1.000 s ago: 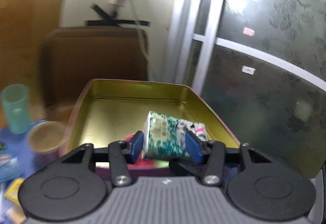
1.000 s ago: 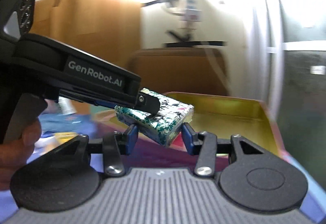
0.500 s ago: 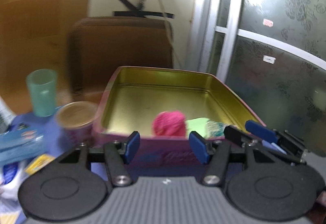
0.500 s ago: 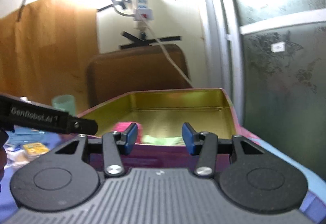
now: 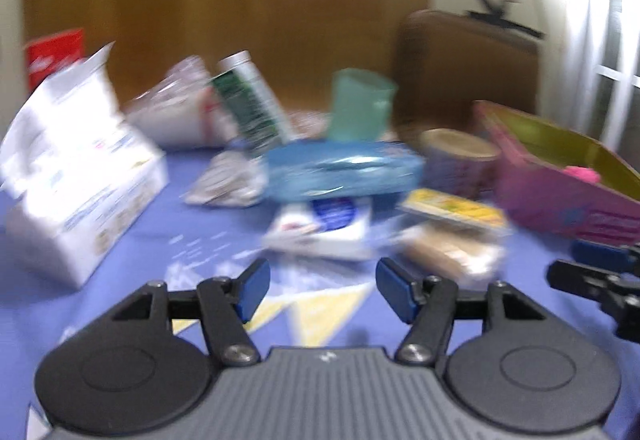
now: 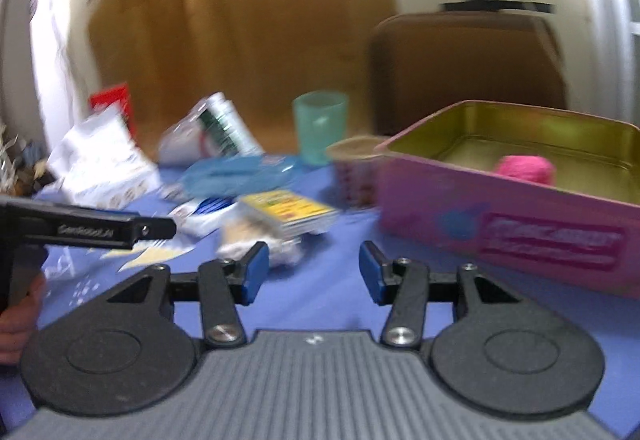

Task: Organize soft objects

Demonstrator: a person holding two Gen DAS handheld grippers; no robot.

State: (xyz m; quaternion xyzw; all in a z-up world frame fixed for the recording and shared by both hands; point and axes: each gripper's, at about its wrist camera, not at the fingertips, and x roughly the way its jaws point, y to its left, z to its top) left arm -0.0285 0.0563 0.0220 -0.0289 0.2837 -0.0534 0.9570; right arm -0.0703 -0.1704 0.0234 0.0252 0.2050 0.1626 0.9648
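Both views are motion-blurred. My left gripper (image 5: 322,290) is open and empty above the blue tablecloth, facing a heap of soft packs: a blue wipes pack (image 5: 344,170), a white-and-blue pack (image 5: 324,228) and a yellow pack (image 5: 452,210). My right gripper (image 6: 310,278) is open and empty, left of the pink tin (image 6: 512,224). A pink yarn ball (image 6: 524,168) lies in the tin. The wipes pack (image 6: 240,174) and yellow pack (image 6: 292,214) also show in the right wrist view.
A large white bag (image 5: 76,176), a tilted green-labelled bottle (image 5: 248,108), a teal cup (image 5: 360,104) and a round tub (image 5: 456,156) stand behind the heap. A brown chair (image 6: 464,68) is behind the table. The left gripper's arm (image 6: 88,228) crosses the right wrist view.
The patterned pack left my left gripper and went into the tin. Both grippers then swung left, away from the tin, toward the heap of packs.
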